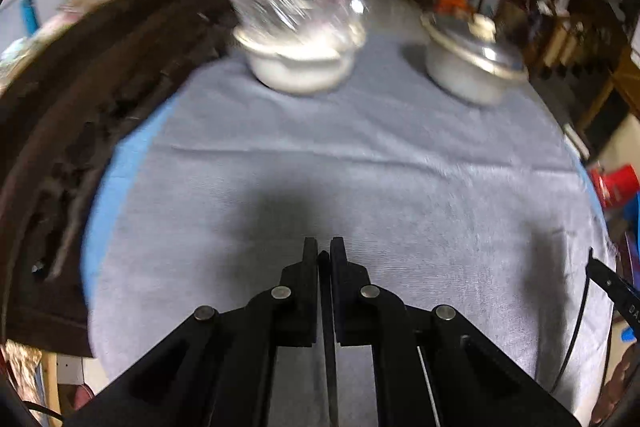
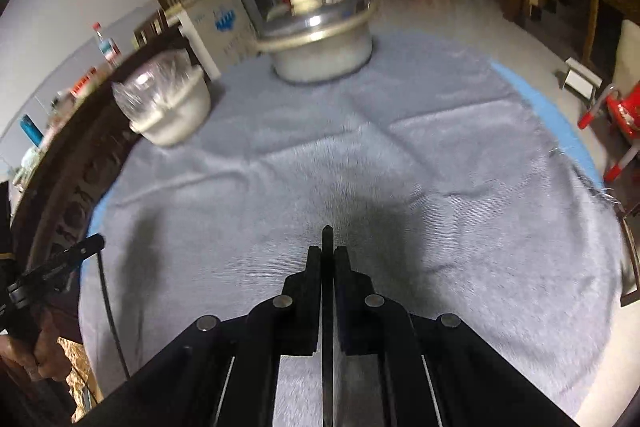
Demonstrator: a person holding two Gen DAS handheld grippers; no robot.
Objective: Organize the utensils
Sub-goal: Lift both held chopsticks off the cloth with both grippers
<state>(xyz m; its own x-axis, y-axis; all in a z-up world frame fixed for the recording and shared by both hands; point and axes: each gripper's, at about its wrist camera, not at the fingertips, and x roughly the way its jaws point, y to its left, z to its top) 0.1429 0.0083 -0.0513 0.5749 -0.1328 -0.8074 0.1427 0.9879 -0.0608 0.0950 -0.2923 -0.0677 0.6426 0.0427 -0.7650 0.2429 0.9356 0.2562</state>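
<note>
A white pot with a clear plastic cover (image 1: pixel 298 39) stands at the far side of the grey cloth (image 1: pixel 340 167); it also shows in the right wrist view (image 2: pixel 170 107). A second white pot with a metal lid (image 1: pixel 472 61) stands to its right, and shows in the right wrist view (image 2: pixel 324 39). My left gripper (image 1: pixel 323 247) is shut above the near part of the cloth, with a thin dark strip between the jaws. My right gripper (image 2: pixel 327 249) is shut the same way. No loose utensils are visible.
A dark carved wooden board (image 1: pixel 92 131) runs along the table's left edge. The left gripper's body (image 2: pixel 52 271) and cable show at the right wrist view's left edge. A red stool (image 2: pixel 616 115) and furniture stand on the floor beyond the table.
</note>
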